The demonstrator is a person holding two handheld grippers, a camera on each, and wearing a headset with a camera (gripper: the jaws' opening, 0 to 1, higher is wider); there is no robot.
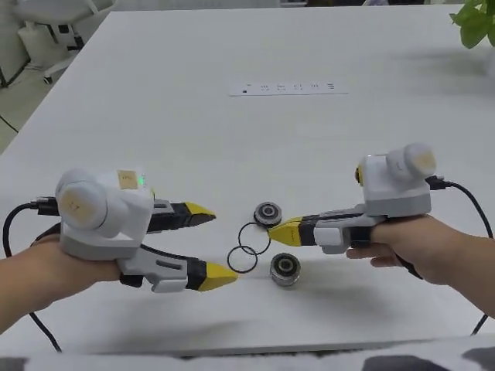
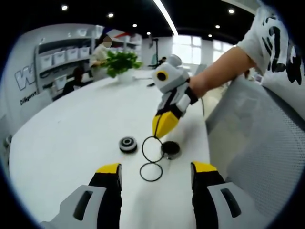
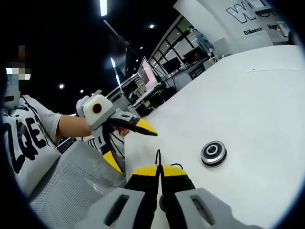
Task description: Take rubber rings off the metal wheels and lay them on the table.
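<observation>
White table (image 1: 155, 116) with the left gripper (image 1: 209, 242), jaws spread wide around nothing, facing the right gripper (image 1: 280, 230), whose jaws are clenched on the edge of one ring (image 1: 240, 238). The held ring sits between the far wheel (image 1: 267, 214) and the near wheel (image 1: 285, 267). A second ring (image 1: 228, 260) lies flat on the table, overlapping the first in the head view, between the grippers' tips.

The loose ring (image 1: 229, 258) lies flat beside the near wheel (image 1: 285, 268); the far wheel (image 1: 267, 214) sits beyond. My right gripper (image 1: 272, 230) pinches the second ring (image 1: 239, 236).
</observation>
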